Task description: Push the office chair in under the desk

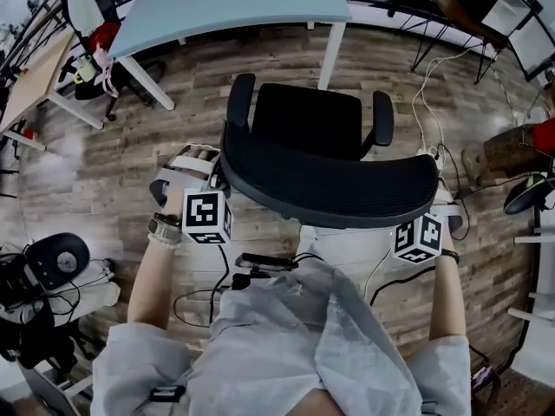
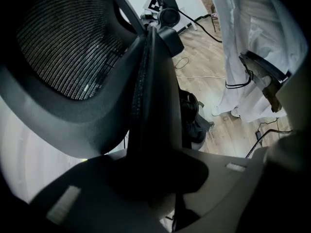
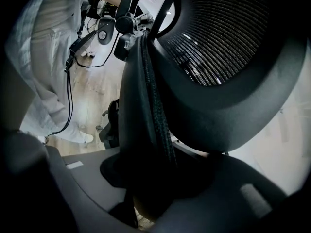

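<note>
A black office chair stands on the wood floor in front of the light blue desk (image 1: pixel 234 7). Its mesh backrest (image 1: pixel 329 180) faces me and its seat (image 1: pixel 308 120) points at the desk, outside the desk edge. My left gripper (image 1: pixel 217 178) is shut on the backrest's left edge (image 2: pixel 150 106), which runs between its jaws (image 2: pixel 155 178). On the other side, my right gripper (image 1: pixel 436 202) clamps the right edge (image 3: pixel 146 110), with the rim deep between its jaws (image 3: pixel 155 183). Both armrests are visible beside the seat.
The desk's white leg (image 1: pixel 332 55) stands just past the seat, on its right side. Another chair with red items (image 1: pixel 95 33) and a wooden table (image 1: pixel 35 76) are at the far left. Cables (image 1: pixel 434 102) and a bag (image 1: pixel 512 150) lie at right, and dark gear (image 1: pixel 52 263) sits at lower left.
</note>
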Action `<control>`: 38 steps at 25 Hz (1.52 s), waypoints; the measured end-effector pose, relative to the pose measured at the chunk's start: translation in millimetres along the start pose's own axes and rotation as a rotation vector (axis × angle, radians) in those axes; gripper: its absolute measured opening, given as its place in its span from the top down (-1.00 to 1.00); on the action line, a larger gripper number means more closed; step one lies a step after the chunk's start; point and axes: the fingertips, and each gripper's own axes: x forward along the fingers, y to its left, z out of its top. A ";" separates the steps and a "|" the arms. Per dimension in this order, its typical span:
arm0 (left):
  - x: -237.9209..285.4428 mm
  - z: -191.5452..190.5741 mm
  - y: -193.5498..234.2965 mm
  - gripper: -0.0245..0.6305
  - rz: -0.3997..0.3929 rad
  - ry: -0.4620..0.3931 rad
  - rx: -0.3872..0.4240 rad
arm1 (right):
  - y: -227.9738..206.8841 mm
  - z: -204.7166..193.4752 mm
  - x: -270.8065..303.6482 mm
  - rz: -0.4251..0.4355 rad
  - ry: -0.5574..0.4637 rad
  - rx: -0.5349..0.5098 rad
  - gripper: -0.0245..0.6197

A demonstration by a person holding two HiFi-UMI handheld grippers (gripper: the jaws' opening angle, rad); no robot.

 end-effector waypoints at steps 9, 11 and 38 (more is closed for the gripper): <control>11.8 -37.6 14.1 0.66 0.013 0.048 -0.042 | -31.8 30.5 43.7 0.008 -0.060 -0.047 0.37; 9.5 -38.3 14.5 0.66 0.017 0.064 -0.053 | -35.7 32.0 47.2 0.007 -0.076 -0.057 0.37; 50.0 -195.8 68.5 0.66 0.042 0.202 -0.185 | -112.2 168.5 182.7 0.038 -0.226 -0.184 0.36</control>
